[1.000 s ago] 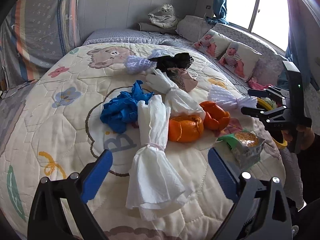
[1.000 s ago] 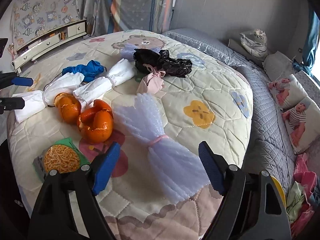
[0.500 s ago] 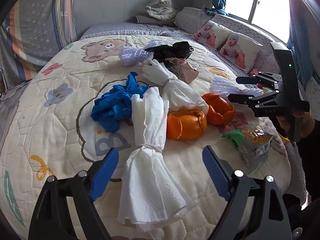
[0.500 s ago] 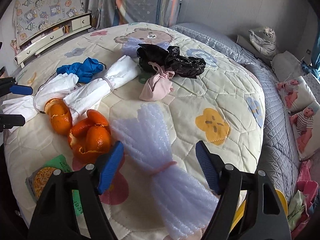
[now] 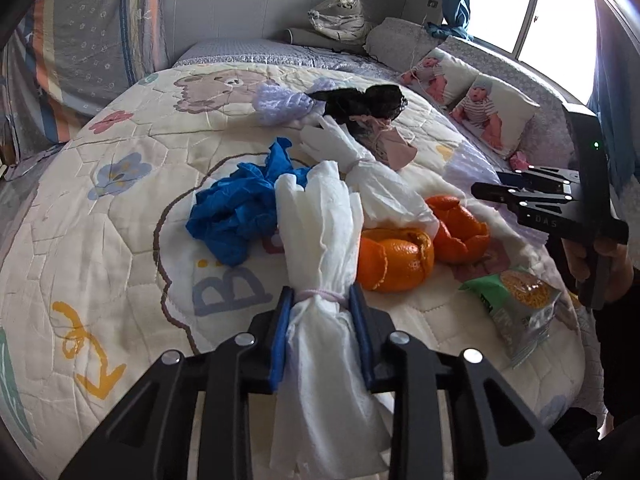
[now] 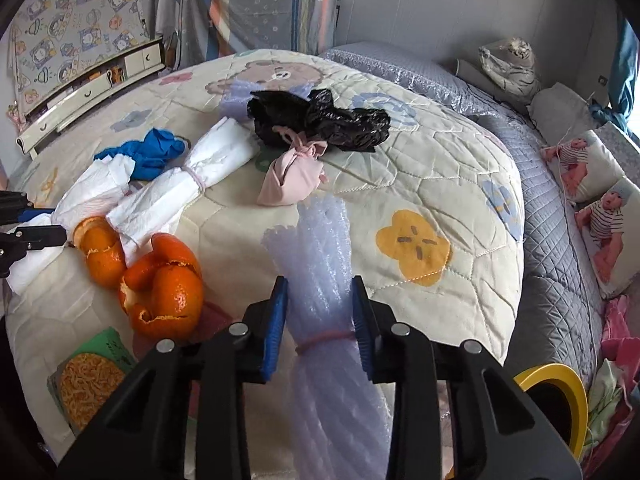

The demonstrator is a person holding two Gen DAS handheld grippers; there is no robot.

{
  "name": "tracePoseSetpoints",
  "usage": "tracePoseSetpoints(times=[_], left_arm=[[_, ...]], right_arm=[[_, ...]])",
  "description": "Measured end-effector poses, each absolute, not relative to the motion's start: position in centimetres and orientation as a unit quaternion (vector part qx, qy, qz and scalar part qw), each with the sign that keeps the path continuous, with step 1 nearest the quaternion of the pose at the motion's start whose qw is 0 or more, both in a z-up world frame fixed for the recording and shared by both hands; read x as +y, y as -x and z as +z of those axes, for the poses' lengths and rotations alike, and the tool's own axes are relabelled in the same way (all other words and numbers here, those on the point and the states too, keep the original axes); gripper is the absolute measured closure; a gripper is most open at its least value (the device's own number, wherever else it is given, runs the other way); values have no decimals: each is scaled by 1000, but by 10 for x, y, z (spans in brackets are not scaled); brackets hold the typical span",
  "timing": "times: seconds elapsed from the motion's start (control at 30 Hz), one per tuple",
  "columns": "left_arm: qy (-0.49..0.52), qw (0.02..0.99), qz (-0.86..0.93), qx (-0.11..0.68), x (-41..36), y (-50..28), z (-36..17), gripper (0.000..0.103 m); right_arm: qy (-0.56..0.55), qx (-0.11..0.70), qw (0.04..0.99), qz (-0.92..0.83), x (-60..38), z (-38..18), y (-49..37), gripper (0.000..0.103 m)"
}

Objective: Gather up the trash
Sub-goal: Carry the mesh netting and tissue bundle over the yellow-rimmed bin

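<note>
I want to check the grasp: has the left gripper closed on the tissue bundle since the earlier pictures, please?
Yes. The left gripper has just been closing; its pads now press the tissue bundle at its pink band, beside the quilt's letter B.

Cartoon-print quilted bed (image 6: 460, 184), strewn with tied white tissue bundles (image 5: 320, 216), blue gloves (image 5: 236, 208), orange peels (image 6: 164, 288), noodle packet (image 5: 520, 304), black bag (image 6: 320, 120), pink pouch (image 6: 292, 180), foam-wrap bundle (image 6: 320, 248)

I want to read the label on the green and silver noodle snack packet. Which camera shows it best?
The left wrist view: the green and silver noodle snack packet lies whole and unobstructed near the cream quilt's edge. The right wrist view catches it low at the left, partly cut off by the right gripper's black frame.
</note>
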State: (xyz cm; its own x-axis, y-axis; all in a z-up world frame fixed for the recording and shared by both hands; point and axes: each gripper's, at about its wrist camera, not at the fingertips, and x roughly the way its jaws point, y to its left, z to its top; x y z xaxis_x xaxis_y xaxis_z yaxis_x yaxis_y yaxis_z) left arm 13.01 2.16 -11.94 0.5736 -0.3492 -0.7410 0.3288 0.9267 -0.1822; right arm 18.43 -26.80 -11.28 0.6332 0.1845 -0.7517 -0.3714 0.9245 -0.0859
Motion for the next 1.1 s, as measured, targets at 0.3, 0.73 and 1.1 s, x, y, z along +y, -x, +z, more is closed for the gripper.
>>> tracePoseSetpoints(times=[0.3, 0.73, 1.1], left_arm=[[43, 916, -173, 358, 50, -103, -83, 76], [24, 923, -195, 332, 21, -106, -53, 76], [-31, 917, -262, 300, -56, -111, -23, 76]], right_arm=[[8, 367, 921, 128, -309, -79, -153, 74], [-50, 332, 938, 87, -345, -55, -121, 74], [-75, 293, 953, 30, -392, -29, -95, 74]])
